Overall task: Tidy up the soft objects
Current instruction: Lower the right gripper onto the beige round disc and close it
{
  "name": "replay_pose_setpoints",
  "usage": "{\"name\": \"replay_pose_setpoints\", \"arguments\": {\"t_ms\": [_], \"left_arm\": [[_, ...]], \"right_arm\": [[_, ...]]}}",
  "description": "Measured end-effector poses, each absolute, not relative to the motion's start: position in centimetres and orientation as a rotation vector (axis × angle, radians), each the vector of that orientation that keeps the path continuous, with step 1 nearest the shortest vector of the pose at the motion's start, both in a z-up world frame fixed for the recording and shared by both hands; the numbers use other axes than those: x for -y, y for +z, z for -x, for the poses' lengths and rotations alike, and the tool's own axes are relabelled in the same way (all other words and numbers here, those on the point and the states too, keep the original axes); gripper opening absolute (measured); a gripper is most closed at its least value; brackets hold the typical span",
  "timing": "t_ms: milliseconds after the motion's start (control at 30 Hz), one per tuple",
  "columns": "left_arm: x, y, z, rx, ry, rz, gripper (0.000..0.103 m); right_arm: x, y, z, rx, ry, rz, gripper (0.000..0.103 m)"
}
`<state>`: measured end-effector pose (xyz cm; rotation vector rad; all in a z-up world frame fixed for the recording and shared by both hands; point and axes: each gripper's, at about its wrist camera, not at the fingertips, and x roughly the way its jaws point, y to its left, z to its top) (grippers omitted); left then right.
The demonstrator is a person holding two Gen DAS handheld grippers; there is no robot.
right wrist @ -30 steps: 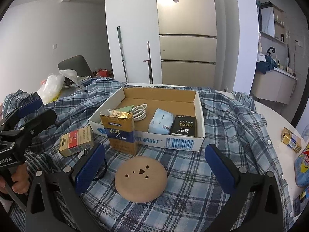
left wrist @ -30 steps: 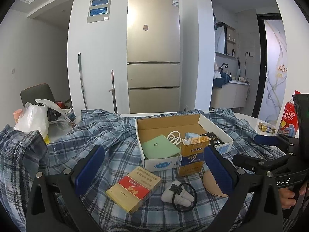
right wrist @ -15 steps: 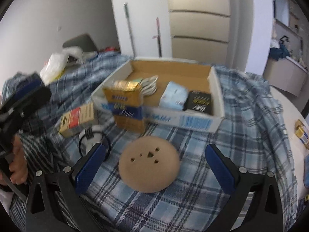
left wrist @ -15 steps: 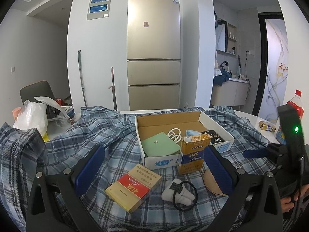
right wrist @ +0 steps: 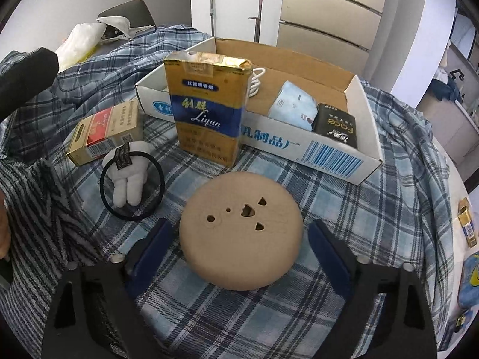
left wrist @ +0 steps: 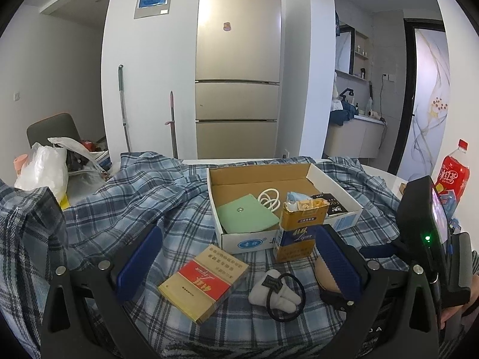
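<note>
A round tan foam disc [right wrist: 241,232] with small holes lies on the plaid cloth. My right gripper [right wrist: 239,254] is open, its fingers either side of the disc, apart from it. A white plush hair tie [right wrist: 130,176] lies to its left; it also shows in the left wrist view [left wrist: 277,291]. An open cardboard box [right wrist: 299,146] holds a tissue pack [right wrist: 295,109], a black pack [right wrist: 336,127], a white cable and a green pad [left wrist: 247,214]. My left gripper [left wrist: 236,264] is open and empty above a red and gold cigarette box [left wrist: 205,279].
A gold and blue cigarette pack [right wrist: 206,103] stands upright against the box front. A white plastic bag [left wrist: 42,169] lies far left. A red drink bottle [left wrist: 452,170] stands at the right. A small gold pack [right wrist: 468,227] lies on the table's right edge.
My right gripper has moved forward and down, so its fingers now flank the tan disc. My left gripper has barely moved.
</note>
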<state>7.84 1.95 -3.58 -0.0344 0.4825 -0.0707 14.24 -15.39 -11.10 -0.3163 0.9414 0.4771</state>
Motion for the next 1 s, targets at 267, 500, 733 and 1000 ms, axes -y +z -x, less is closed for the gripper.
{"name": "replay_pose_setpoints", "arguments": {"t_ms": [267,500,733,1000], "left_arm": [[-1.9,-3.8,-8.1,-0.497,-0.073,0.033,0.103],[-1.8,-4.1,-8.3,-0.51,-0.078,0.034,0.103],[-0.4,-5.5,-9.9,-0.632,-0.159,-0.004,0.09],[0.6,-8.8,-12.8,-0.886,-0.19,-0.036,0.053]], "right_arm": [[15.6,-11.0,-14.4,-0.945,0.473,0.307,0.079],[16.4,-9.4,-13.6,-0.86,0.477,0.266,0.077],[18.5,-7.1,-12.8,-0.745,0.465,0.159,0.077],[18.9,-6.5,-12.9,-0.718,0.463,0.128,0.077]]}}
